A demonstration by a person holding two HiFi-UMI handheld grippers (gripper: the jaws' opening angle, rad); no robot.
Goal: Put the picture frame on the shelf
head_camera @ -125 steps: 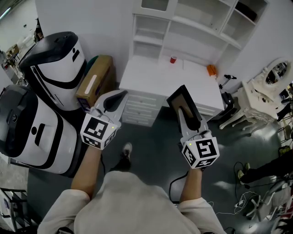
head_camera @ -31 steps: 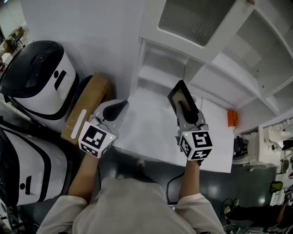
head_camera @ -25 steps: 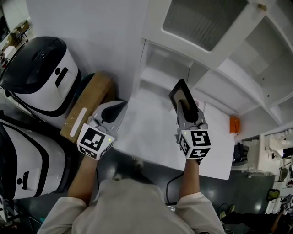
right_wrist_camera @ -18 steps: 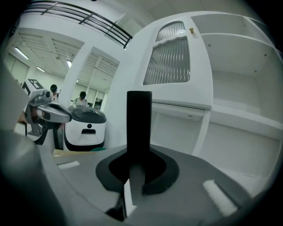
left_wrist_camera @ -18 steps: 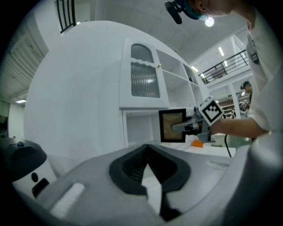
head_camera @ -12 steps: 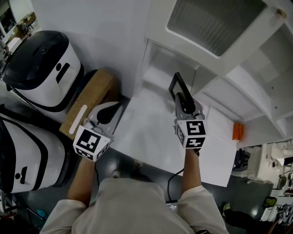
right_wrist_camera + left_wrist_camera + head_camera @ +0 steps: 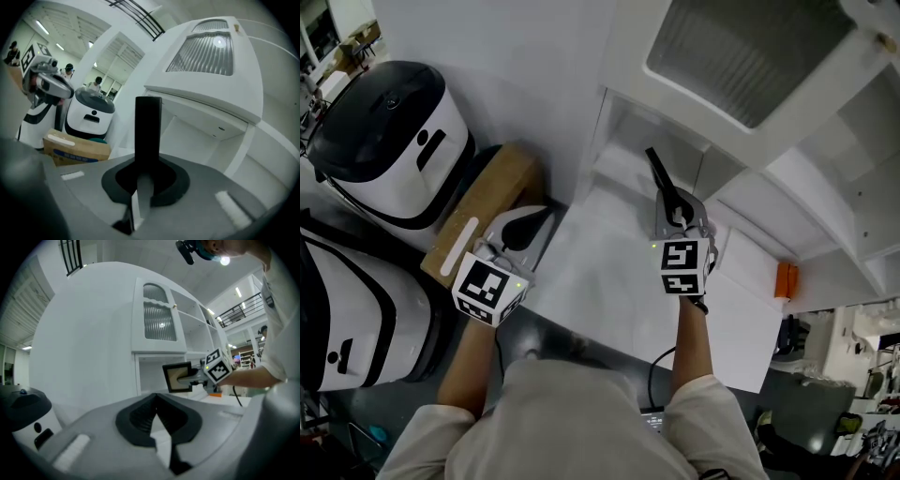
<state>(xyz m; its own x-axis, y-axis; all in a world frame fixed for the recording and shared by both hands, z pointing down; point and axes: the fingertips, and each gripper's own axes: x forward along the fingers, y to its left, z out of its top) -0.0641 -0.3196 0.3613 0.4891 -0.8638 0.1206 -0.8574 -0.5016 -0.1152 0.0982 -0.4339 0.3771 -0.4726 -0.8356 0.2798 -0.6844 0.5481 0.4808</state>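
Note:
The picture frame [image 7: 657,172], black-edged with a tan picture, stands upright and edge-on to the head view. My right gripper [image 7: 669,194] is shut on its lower part. It hangs over the white desk top [image 7: 609,281], just in front of the open shelf niche [image 7: 630,141] under the cabinet. In the right gripper view the picture frame [image 7: 148,126] rises as a black bar between the jaws, with the shelf niche [image 7: 199,136] behind it. From the left gripper view the picture frame [image 7: 177,377] shows its face. My left gripper [image 7: 528,220] is shut and empty, low at the desk's left corner.
A cabinet door with ribbed glass [image 7: 741,52] juts out above the niche. A cardboard box [image 7: 483,211] leans beside the desk's left side, next to two white-and-black machines [image 7: 389,131]. An orange object [image 7: 784,278] sits at the desk's right.
My right gripper has carried the frame forward toward the niche and turned it edge-on to the head view. The left gripper has barely moved.

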